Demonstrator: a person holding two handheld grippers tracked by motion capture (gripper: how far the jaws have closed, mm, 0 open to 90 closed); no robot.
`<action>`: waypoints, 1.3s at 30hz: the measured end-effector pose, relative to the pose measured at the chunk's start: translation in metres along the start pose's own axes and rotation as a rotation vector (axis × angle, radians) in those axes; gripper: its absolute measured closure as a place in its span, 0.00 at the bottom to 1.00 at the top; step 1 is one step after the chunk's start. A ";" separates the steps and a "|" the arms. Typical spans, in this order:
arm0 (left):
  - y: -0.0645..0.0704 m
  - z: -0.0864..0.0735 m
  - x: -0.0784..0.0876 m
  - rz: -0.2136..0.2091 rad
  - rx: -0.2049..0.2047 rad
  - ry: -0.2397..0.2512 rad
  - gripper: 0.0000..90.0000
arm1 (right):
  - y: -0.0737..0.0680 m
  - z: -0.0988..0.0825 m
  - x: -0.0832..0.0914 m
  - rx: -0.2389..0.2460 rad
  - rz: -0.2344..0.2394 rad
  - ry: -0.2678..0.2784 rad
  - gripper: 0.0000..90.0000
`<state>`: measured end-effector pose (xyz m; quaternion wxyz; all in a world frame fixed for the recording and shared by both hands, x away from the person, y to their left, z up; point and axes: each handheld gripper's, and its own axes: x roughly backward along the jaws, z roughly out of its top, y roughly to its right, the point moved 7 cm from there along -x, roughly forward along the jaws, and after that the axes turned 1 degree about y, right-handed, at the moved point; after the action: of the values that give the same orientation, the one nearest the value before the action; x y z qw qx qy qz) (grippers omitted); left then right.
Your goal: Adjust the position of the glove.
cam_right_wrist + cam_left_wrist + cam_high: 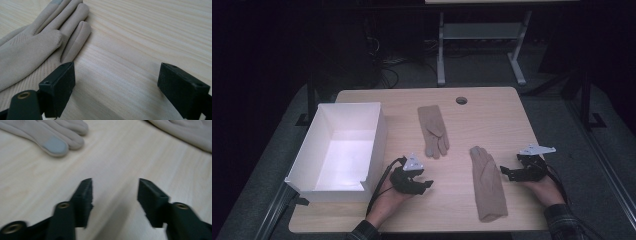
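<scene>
Left gripper part-open, seemingly empty; right gripper wide, holding nothing, just right of flat beige fabric glove; second beige glove beyond left gripper.

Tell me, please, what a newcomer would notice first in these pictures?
Two beige gloves lie flat on the wooden table: the far glove near the centre, the near glove toward the right front. A white open box stands at the left. The left gripper and right gripper flank the near glove, jaws apart and holding nothing.
</scene>
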<state>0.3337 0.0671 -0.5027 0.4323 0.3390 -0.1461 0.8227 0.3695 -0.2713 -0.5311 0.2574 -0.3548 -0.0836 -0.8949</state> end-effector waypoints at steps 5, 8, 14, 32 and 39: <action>-0.010 0.019 -0.009 0.012 0.005 0.006 0.82 | 0.000 0.000 0.000 0.000 0.000 0.000 0.16; -0.015 0.029 -0.017 0.016 -0.020 -0.015 0.97 | 0.000 0.000 0.000 0.001 0.001 0.000 0.16; -0.024 0.051 -0.033 0.016 -0.032 -0.003 1.00 | 0.000 0.000 0.000 0.002 0.001 0.000 0.16; -0.048 0.073 -0.092 0.014 -0.007 -0.038 1.00 | 0.000 0.000 0.000 0.003 0.001 0.001 0.16; -0.045 0.071 -0.090 0.002 -0.007 -0.042 1.00 | 0.000 0.000 0.000 0.003 0.001 0.001 0.16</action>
<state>0.4368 0.0008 -0.5151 0.4295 0.3546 -0.1583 0.8153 0.3696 -0.2713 -0.5312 0.2585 -0.3541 -0.0846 -0.8948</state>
